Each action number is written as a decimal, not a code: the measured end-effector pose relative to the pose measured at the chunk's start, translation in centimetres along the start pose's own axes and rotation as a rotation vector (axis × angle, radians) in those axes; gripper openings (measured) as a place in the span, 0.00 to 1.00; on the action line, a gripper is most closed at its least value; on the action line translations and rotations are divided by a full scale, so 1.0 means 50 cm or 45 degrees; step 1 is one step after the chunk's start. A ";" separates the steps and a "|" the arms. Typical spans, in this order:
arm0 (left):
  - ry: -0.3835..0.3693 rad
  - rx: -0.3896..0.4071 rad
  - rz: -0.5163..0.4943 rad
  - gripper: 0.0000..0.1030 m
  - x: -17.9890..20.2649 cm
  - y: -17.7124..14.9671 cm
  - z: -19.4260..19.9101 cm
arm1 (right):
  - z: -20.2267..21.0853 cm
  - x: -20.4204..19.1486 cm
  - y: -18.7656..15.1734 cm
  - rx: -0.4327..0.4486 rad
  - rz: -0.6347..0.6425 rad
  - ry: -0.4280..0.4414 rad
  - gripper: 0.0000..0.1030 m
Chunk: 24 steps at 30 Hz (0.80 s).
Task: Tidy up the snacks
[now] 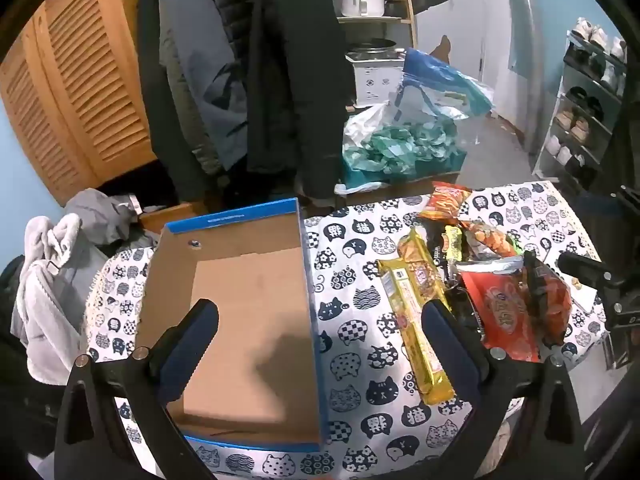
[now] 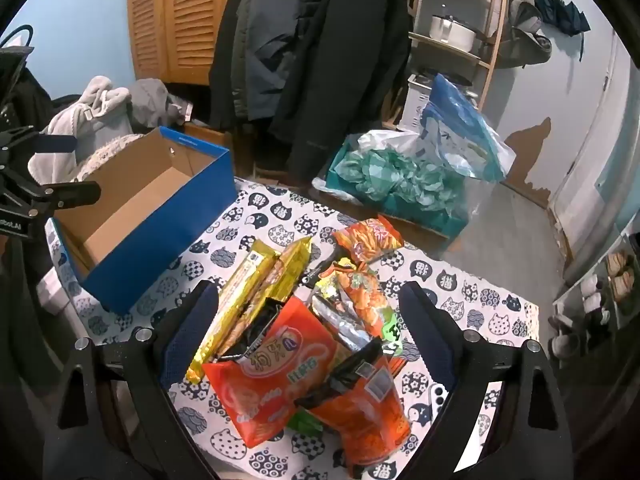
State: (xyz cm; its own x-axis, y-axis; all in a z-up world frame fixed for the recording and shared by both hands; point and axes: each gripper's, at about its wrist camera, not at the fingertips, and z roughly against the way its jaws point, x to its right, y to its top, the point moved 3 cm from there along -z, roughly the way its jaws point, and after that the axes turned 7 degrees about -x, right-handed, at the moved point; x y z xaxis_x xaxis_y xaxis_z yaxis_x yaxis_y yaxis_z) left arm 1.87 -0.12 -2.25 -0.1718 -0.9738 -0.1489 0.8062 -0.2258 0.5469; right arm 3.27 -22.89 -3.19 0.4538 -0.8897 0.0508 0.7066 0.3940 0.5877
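**Tongs wide over box and snacks**

Both of my tongs tilt down at the table [image 1: 352, 240], spread wide and holding nothing. The left tongs [image 1: 320, 320] hang over the empty box [image 1: 248, 300], one finger above its floor, the other above the gold packs [image 1: 416, 308]. The right tongs [image 2: 308, 300] straddle the snack pile [image 2: 312, 340], touching none of it that I can see. The pile overlaps so heavily that I cannot count the packets. In the right view the box [image 2: 160, 216] sits left of the pile, its near end cut off by the left rig.
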 end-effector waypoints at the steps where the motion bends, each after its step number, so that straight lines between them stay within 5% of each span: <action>1: 0.009 0.004 -0.004 0.99 0.002 -0.001 0.002 | 0.000 0.001 0.000 0.000 0.000 0.000 0.87; 7: 0.051 0.051 -0.032 0.99 0.031 -0.019 0.023 | 0.000 0.002 -0.001 0.003 0.004 -0.004 0.87; 9: -0.007 0.007 -0.028 0.99 0.000 0.002 0.005 | 0.000 0.002 -0.001 0.003 0.007 -0.005 0.87; 24: -0.029 0.010 -0.033 0.99 0.007 -0.005 0.000 | 0.005 0.004 0.007 0.005 0.005 -0.003 0.87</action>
State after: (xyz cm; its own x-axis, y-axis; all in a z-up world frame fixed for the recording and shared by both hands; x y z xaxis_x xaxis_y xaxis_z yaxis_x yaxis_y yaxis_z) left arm 1.62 -0.42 -2.42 -0.2057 -0.9679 -0.1441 0.7966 -0.2511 0.5498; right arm 3.46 -23.01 -2.77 0.4549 -0.8888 0.0550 0.7030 0.3963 0.5906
